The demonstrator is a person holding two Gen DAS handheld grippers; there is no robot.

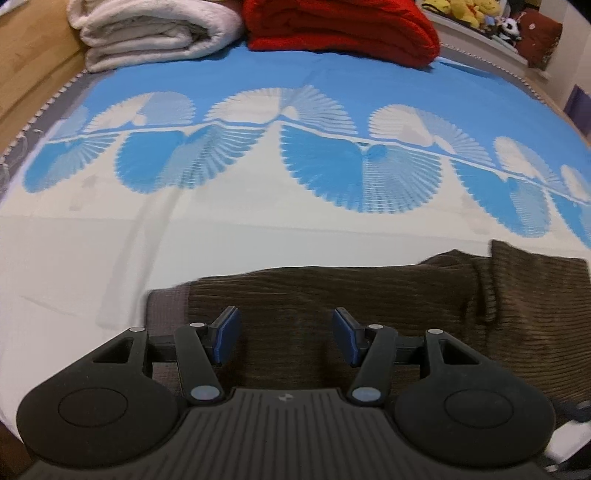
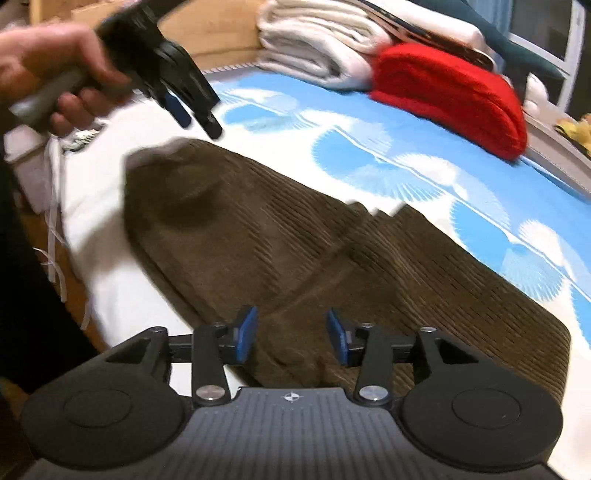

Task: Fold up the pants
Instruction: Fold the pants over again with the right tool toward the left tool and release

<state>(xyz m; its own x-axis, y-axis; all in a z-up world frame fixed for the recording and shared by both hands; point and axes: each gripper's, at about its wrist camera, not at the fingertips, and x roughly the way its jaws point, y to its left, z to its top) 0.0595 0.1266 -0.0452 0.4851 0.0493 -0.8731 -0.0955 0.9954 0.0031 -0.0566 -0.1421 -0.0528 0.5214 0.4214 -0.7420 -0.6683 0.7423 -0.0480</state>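
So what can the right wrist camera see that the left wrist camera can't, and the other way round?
Only the right wrist view shows the person's hand holding the left gripper above the bed, and the white fringed cloth at the bed's edge. Only the left wrist view shows the plush toys on a shelf and the wooden side panel. Both show the brown corduroy pants lying on the blue and white sheet, the folded white blanket beside the red blanket, and each camera's own open gripper, such as the right gripper.
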